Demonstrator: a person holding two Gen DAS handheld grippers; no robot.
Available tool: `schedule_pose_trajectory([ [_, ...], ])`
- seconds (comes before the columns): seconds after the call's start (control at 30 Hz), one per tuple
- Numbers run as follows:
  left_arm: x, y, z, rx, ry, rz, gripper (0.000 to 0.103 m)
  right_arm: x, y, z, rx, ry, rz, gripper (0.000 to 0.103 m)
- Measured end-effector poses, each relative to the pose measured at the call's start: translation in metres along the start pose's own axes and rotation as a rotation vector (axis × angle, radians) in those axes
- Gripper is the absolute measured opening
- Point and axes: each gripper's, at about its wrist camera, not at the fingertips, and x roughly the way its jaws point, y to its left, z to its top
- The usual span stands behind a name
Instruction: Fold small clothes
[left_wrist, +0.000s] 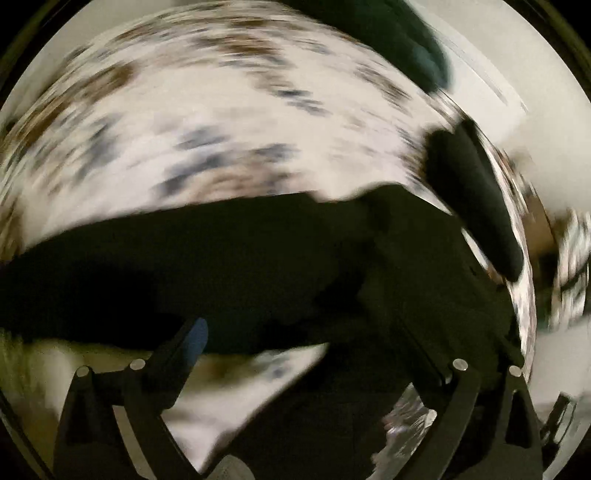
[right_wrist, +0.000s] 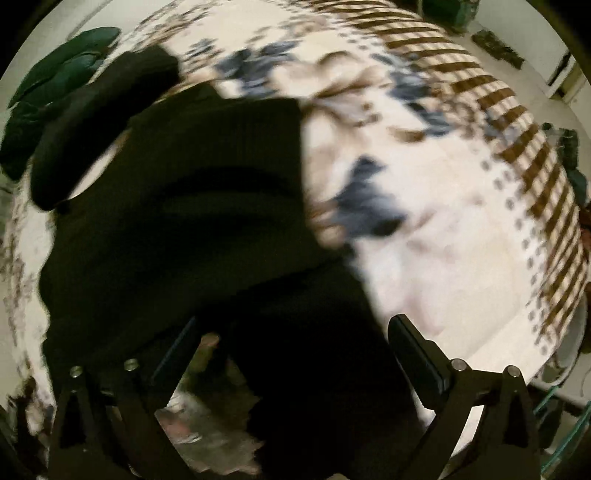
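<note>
The black ribbed knit garment fills the left and lower middle of the right wrist view, lying on a white cloth printed with blue-grey and brown blotches; its lower part runs down between the fingers of the right claw and is lost in shadow there, so its hem cannot be made out. A dark, rounded fold or sleeve of it reaches toward the upper left. In the left wrist view the same garment is a dark band across the middle of the frame, heavily smeared by motion blur, with a dark lobe sticking up at right; its outline is unclear and its left end is cut by the lens edge. The left claw stands wide, with one blue-padded finger visible against the garment at lower left and the other finger hard to separate from the dark fabric. The right claw also stands wide, nothing pinched between its pads. Dark green cushion-like shapes sit at the upper left edge of the right view, just beyond the garment. A band of brown stripes borders the printed cloth along the upper right, and the white cloth right of the garment lies bare.
</note>
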Motion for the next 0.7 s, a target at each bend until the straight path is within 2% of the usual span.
schedule_pose_trajectory([
  [0.07,-0.011,0.048,-0.009,-0.151,-0.013,0.037,0.101,0.001,0.018,-0.008,-0.016,0.009,0.023,0.102],
  [0.13,-0.02,0.11,-0.025,-0.355,-0.027,0.09,0.101,0.009,0.043,-0.016,-0.054,0.025,0.03,0.102],
  [0.23,-0.022,0.186,-0.048,-0.567,-0.041,0.194,0.101,0.023,0.074,-0.022,-0.116,0.063,0.04,0.102],
  [0.3,-0.024,0.218,-0.06,-0.686,-0.078,0.206,0.1,0.026,0.096,-0.028,-0.157,0.074,0.042,0.102],
  [0.37,-0.024,0.253,-0.067,-0.825,-0.145,0.179,0.1,0.033,0.119,-0.037,-0.213,0.082,0.041,0.102],
  [0.43,-0.02,0.273,-0.067,-0.908,-0.189,0.158,0.1,0.04,0.134,-0.045,-0.244,0.088,0.044,0.102],
  [0.5,-0.017,0.285,-0.061,-0.95,-0.236,0.178,0.1,0.044,0.143,-0.051,-0.247,0.087,0.05,0.102],
  [0.6,-0.025,0.293,-0.044,-0.945,-0.322,0.21,0.096,0.053,0.148,-0.056,-0.255,0.086,0.016,0.103],
  [0.63,-0.028,0.295,-0.038,-0.948,-0.349,0.223,0.085,0.054,0.151,-0.058,-0.265,0.072,-0.02,0.103],
  [0.67,-0.031,0.298,-0.032,-0.948,-0.36,0.233,0.054,0.055,0.153,-0.059,-0.277,0.061,-0.054,0.103],
  [0.7,-0.03,0.3,-0.025,-0.934,-0.356,0.242,0.029,0.057,0.157,-0.06,-0.295,0.051,-0.1,0.103],
])
